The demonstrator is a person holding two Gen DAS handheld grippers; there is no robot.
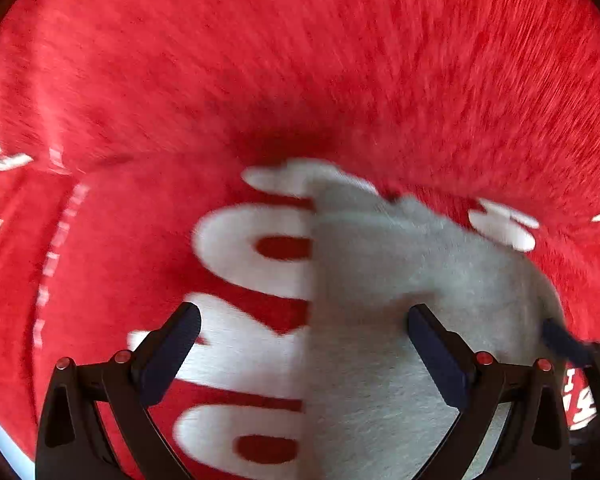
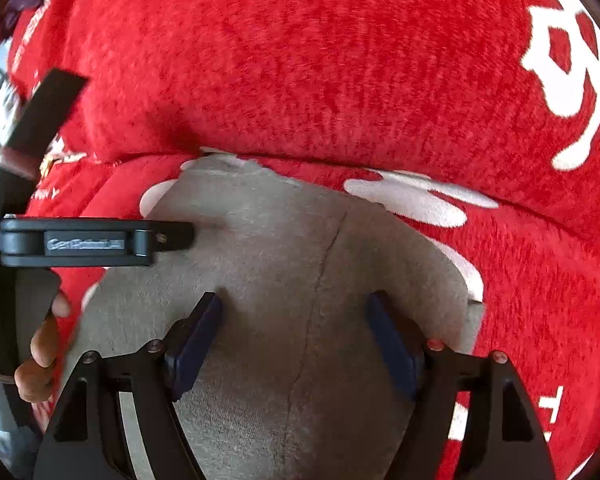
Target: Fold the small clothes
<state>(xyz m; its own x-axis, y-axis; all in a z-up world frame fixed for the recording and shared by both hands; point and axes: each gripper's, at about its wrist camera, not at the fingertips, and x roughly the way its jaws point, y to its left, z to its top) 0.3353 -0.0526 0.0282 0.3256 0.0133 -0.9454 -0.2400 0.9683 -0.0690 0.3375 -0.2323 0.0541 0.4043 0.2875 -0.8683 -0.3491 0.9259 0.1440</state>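
both tongs, left and right, gape apart over grey garment on red cloth.

My right gripper hangs with jaws spread over the grey garment, which lies on red cloth with white lettering. The left gripper sits at the garment's left edge.
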